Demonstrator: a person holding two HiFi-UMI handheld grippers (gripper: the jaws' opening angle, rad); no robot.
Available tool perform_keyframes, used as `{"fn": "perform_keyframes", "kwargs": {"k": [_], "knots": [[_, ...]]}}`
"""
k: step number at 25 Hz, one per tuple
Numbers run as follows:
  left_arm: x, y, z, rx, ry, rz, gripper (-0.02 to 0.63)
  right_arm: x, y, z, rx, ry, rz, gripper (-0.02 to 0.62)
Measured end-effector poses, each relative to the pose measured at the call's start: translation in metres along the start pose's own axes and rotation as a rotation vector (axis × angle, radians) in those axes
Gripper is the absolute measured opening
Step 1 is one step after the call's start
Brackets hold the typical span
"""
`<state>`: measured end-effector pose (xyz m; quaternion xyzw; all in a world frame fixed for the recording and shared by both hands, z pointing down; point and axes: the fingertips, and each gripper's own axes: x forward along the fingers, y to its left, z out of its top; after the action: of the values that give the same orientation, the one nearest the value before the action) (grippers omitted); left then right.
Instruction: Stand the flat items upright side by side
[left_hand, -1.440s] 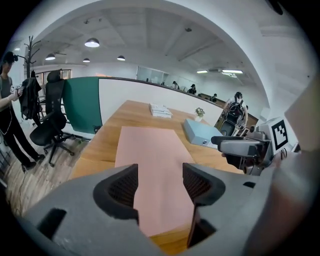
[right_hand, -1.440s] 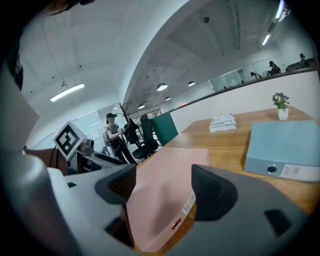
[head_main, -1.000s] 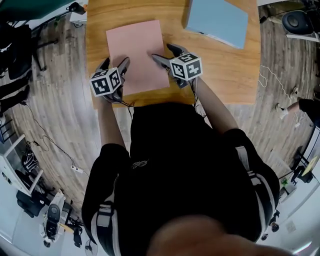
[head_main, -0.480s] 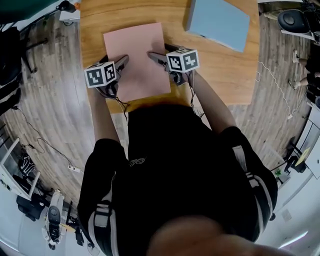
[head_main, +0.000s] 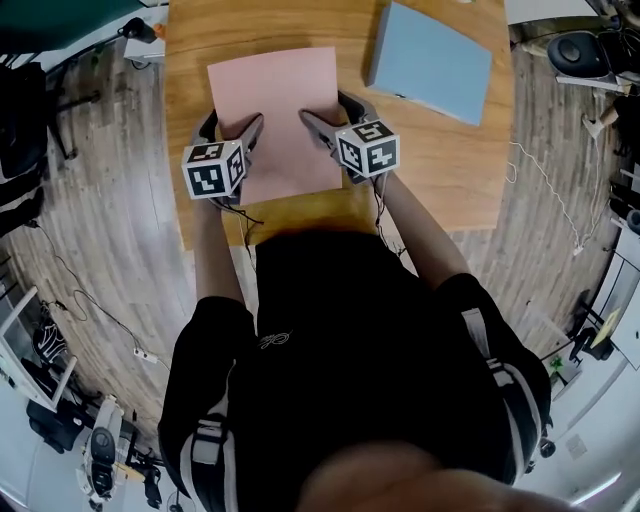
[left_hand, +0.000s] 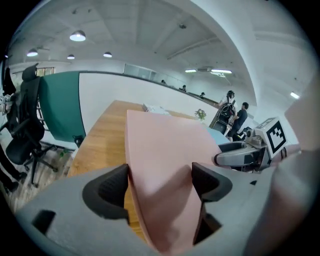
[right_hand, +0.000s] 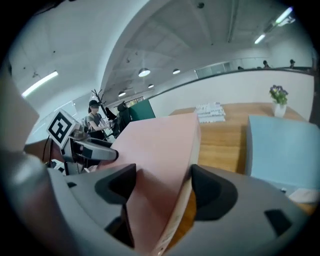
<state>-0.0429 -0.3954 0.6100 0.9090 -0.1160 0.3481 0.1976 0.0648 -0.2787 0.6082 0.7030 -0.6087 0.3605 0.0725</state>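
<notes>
Wooden table (head_main: 450, 170), plank floor (head_main: 100, 230). Left gripper (head_main: 230, 125) and right gripper (head_main: 325, 108) straddle the pink book (head_main: 275, 100), jaws spread, the right's just narrowing. Only the gripper views show ceiling lights (left_hand: 77, 36).

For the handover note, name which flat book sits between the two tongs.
The pink book, with the left tongs and right tongs at its side edges; the blue book lies apart to its right, untouched.
</notes>
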Motion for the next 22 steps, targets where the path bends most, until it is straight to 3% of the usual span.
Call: {"fn": "perform_keyframes", "kwargs": {"k": [6,12,17,22], "knots": [[-0.019,-0.020,0.058,0.131,-0.182,0.023,0.410,-0.030,-0.001,0.055,-0.149,-0.165,-0.057,0.348],[-0.039,-0.038,0.085,0.229,-0.317,0.075,0.409,-0.053,0.001,0.083,-0.273,-0.307,-0.075,0.348],[-0.063,-0.057,0.094,0.299,-0.425,0.134,0.410,-0.075,0.007,0.098,-0.410,-0.408,-0.071,0.348],[-0.076,-0.068,0.080,0.287,-0.461,0.181,0.410,-0.086,0.012,0.092,-0.463,-0.447,-0.054,0.348]]}}
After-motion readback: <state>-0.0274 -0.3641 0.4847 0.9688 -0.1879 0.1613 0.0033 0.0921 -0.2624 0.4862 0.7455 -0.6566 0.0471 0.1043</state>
